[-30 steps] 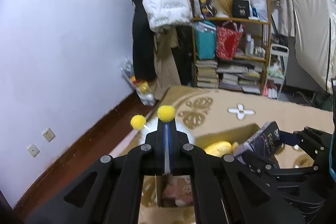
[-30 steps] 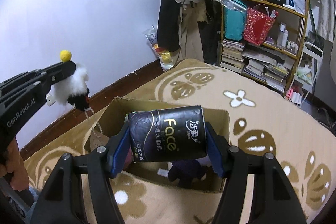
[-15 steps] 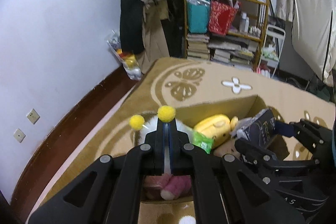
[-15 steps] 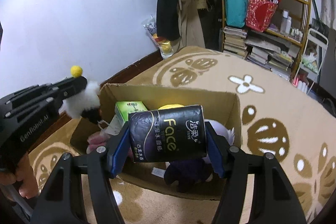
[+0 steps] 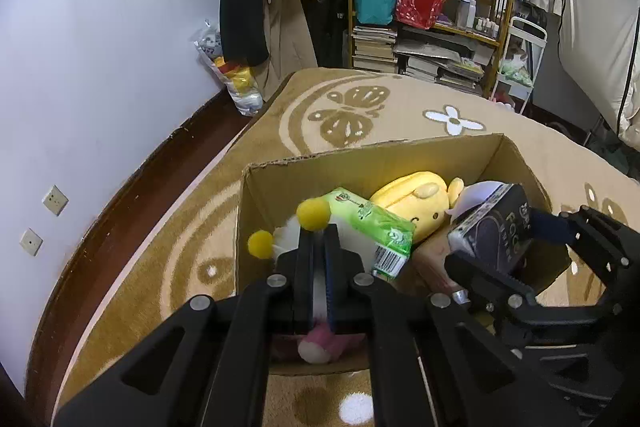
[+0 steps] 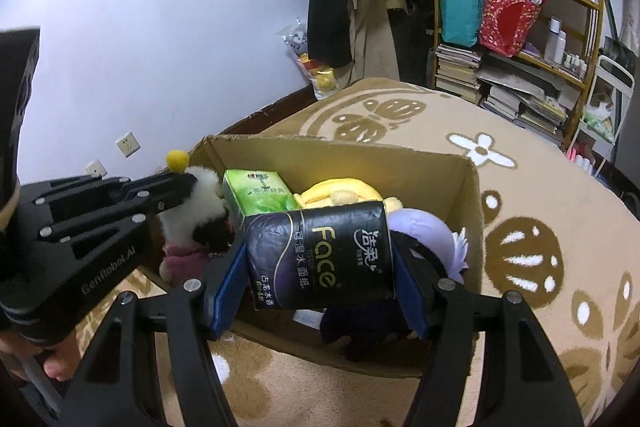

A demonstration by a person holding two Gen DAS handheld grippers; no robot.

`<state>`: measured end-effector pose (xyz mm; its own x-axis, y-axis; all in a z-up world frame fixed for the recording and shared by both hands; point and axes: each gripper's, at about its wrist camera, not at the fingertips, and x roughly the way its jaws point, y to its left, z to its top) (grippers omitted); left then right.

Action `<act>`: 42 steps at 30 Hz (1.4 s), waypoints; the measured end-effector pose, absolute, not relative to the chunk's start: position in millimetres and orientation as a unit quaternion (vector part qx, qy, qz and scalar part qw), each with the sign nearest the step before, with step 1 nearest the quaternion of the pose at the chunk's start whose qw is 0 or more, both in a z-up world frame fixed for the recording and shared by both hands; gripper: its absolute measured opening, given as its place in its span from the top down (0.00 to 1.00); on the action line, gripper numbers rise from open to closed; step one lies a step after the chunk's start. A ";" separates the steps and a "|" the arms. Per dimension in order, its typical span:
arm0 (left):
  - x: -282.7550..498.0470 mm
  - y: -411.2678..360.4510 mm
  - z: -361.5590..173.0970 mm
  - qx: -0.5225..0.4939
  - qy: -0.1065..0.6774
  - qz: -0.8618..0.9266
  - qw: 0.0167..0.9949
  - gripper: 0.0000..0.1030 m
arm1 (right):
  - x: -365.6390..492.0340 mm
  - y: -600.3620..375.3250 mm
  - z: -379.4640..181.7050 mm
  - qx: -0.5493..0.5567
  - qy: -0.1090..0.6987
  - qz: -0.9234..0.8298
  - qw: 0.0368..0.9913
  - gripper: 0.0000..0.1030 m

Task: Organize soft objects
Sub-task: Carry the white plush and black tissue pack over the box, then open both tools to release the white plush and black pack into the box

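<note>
Holding my right tool (image 6: 320,255) clamped across the black tissue pack (image 6: 318,259), long axis crosswise, directly above the cardboard box (image 6: 468,211), my left tool (image 5: 318,247) pinching a white plush toy (image 5: 286,235) alongside.

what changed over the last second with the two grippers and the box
Both grippers came down toward the cardboard box, so its contents now show: a green tissue pack and a yellow plush. The left gripper carried its white fluffy toy over the box's left end; the right gripper brought the black tissue pack above the opening. Nothing was let go: both stay clamped.
</note>
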<state>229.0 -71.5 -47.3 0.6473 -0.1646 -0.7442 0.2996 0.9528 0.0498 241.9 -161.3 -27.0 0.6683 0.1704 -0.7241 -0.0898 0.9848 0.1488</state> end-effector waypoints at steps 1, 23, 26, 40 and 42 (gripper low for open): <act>229.5 -70.1 -48.0 0.084 0.401 -0.130 0.903 0.94 | 241.4 -160.2 -28.5 0.049 0.402 0.073 0.912 0.32; 230.2 -62.3 -47.6 0.080 0.408 -0.132 0.900 0.77 | 242.4 -159.8 -39.8 0.054 0.395 0.067 0.914 0.23; 228.2 -57.4 -44.3 0.078 0.397 -0.114 0.907 0.46 | 241.0 -158.6 -38.4 0.049 0.393 0.060 0.916 0.14; 206.5 -39.4 -22.3 0.083 0.360 -0.077 0.926 0.00 | 231.2 -170.8 -25.5 0.078 0.406 0.045 0.909 0.00; 201.3 -38.9 -18.3 0.087 0.360 -0.079 0.926 0.00 | 228.1 -171.8 -21.0 0.077 0.409 0.045 0.908 0.00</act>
